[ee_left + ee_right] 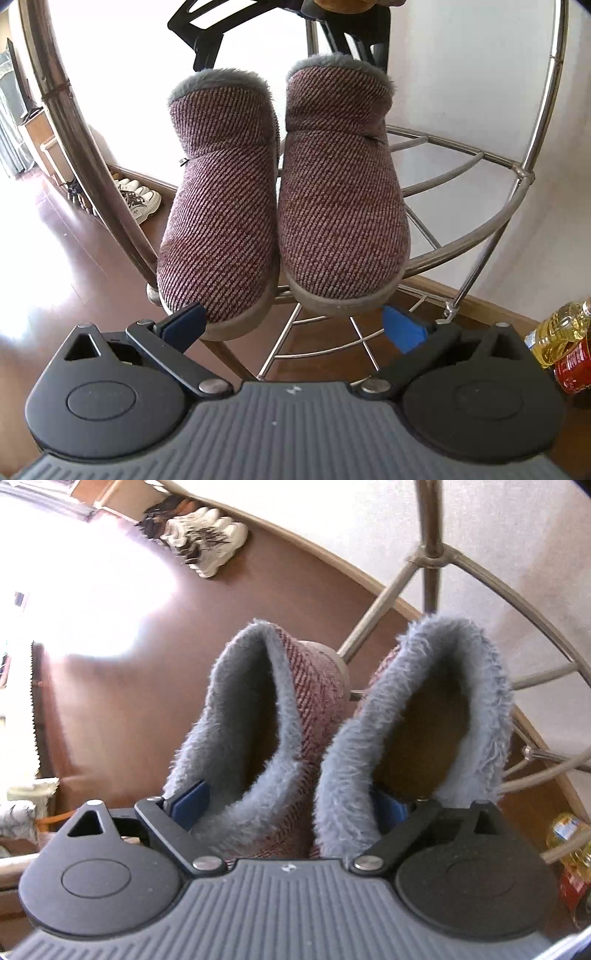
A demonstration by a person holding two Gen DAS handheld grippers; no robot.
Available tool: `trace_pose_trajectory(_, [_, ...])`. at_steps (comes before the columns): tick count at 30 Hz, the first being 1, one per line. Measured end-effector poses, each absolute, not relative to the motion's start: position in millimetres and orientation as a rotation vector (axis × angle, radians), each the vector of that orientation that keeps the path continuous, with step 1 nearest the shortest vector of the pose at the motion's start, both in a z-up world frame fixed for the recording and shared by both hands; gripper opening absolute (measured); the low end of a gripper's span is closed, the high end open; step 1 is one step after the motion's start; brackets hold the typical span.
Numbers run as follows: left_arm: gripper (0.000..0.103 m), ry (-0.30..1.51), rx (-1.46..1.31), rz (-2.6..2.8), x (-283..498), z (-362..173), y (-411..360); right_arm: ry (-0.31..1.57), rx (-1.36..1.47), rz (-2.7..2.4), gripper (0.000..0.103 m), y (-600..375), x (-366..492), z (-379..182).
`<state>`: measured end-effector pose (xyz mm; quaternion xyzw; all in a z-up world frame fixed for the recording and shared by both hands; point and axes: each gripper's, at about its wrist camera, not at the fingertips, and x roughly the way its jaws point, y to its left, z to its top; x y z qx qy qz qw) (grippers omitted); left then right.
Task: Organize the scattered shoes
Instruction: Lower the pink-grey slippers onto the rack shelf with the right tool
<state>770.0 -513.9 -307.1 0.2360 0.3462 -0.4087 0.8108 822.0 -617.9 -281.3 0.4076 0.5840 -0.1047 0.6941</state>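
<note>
A pair of slippers sits side by side on a shelf of a metal rack (458,173), both knitted in a maroon and tan diagonal weave with fluffy grey lining at the ankle openings. Seen from the left wrist camera, the left slipper (218,206) and the right slipper (340,206) touch along their inner sides, and their pale rubber toes jut over the near rail of the shelf, toward the left gripper (295,325). That gripper's blue-padded fingers are spread wide: one pad lies against the toe of the left slipper, the other stands just clear of the right slipper's toe, and nothing is pinched between them. On the far side of the pair, the right gripper (295,805) looks down into the two furry openings from the heel end. Its jaws are spread wide too, one blue pad against the outer heel fur of one slipper (255,716), the other pad tucked just inside the opening of the second slipper (424,716); whether the pads press on the fabric cannot be told. The rack's curved steel rails and upright posts frame the slippers against a white wall. Farther off to the left, white sneakers (138,197) stand on the reddish-brown floor (44,266) by the skirting board. To the near right stands a bottle of yellow oil (561,332).
</note>
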Motion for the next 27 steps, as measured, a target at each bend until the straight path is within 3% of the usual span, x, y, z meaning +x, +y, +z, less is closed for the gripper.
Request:
trace_pose_trajectory(3, [0.103,0.741,0.500,-0.867,767.5,-301.3,-507.5,1.252,0.936,-0.228,0.092,-625.9,818.6,-287.7])
trace_pose_trajectory(9, [0.103,0.759,0.483,-0.876,753.3,-300.7,-501.8,1.043,0.895,-0.253,0.097,-646.5,714.1,-196.8])
trace_pose_trajectory(16, [0.103,0.740,0.495,-0.981,737.6,-303.7,-514.9,0.909,0.729,-0.393,0.097,-656.2,657.7,-211.6])
trace_pose_trajectory(20, [0.103,0.742,0.503,-0.998,738.4,-310.1,-526.3,0.919,0.796,-0.463,0.095,-686.9,663.7,-234.1])
trace_pose_trajectory(21, [0.103,0.746,0.499,-1.000,739.6,-312.1,-529.4,0.922,0.811,-0.467,0.092,-694.5,670.0,-238.3])
trace_pose_trajectory(23, [0.103,0.748,0.495,-1.001,740.7,-314.3,-532.6,0.949,0.818,-0.466,0.068,-705.0,685.6,-245.0])
trace_pose_trajectory(24, [0.103,0.751,0.493,-1.003,741.2,-315.2,-534.6,0.973,0.807,-0.461,0.051,-716.1,698.5,-245.9])
trace_pose_trajectory(27, [0.103,0.759,0.492,-0.998,741.5,-316.2,-538.4,1.068,0.702,-0.422,0.045,-745.4,738.3,-242.8])
